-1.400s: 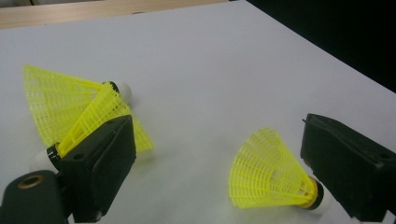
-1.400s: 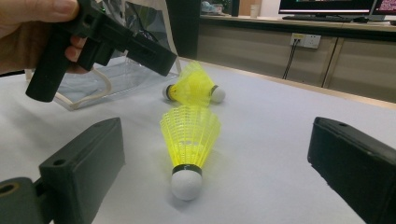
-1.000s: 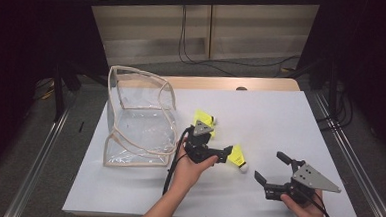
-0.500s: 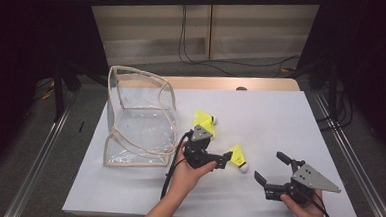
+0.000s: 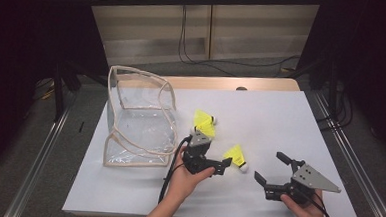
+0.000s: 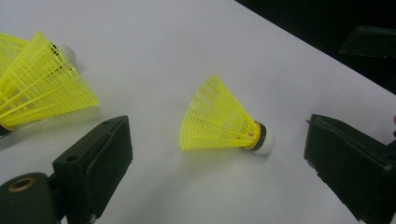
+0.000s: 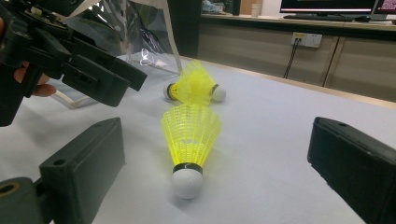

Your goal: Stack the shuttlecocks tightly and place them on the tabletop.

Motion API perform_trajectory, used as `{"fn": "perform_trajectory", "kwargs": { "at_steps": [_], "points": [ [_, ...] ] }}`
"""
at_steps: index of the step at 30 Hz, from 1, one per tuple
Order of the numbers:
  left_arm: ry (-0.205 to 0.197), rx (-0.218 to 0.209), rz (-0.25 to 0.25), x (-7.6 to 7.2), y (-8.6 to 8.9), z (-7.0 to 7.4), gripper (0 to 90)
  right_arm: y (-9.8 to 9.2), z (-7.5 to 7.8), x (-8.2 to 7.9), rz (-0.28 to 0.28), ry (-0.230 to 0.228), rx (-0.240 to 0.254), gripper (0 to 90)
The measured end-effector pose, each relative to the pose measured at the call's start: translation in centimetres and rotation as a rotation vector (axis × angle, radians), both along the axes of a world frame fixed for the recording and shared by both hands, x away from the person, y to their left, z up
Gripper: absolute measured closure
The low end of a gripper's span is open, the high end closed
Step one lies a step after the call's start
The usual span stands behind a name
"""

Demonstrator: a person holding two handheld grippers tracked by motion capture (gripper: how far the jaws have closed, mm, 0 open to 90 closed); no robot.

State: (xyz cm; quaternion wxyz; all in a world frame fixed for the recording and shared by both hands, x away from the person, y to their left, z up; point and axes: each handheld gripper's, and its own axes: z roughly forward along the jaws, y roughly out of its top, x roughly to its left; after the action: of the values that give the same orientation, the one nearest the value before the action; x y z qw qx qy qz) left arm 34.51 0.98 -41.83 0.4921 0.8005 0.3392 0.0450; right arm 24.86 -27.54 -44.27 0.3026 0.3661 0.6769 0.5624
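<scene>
Lying between the left gripper's [image 6: 217,163] spread jaws, untouched: a yellow shuttlecock [image 6: 223,119].

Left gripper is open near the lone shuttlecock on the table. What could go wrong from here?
1. The shuttlecock lies on its side between the left gripper's open jaws; closing on the mesh skirt could crush it or squirt it away.
2. The right gripper sits open close by, so the two could bump.
</scene>
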Motion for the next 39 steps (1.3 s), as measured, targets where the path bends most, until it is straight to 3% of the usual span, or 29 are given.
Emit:
{"fn": "perform_trajectory", "kwargs": {
  "at_steps": [14, 33, 39],
  "points": [
    [0.002, 0.025, -0.034, -1.0, 1.4, -0.7, 7.4, 0.1, 0.0, 0.0, 0.007, 0.001, -0.001, 3.3],
    [-0.003, 0.025, -0.087, -2.0, 3.6, -1.3, 5.9, 0.1, 0.0, 0.0, 0.005, 0.001, -0.004, 3.3],
    [-0.003, 0.009, -0.09, -2.2, 4.1, -1.1, 5.8, 0.2, 0.0, 0.0, 0.006, 0.001, -0.006, 3.3]
  ]
}}
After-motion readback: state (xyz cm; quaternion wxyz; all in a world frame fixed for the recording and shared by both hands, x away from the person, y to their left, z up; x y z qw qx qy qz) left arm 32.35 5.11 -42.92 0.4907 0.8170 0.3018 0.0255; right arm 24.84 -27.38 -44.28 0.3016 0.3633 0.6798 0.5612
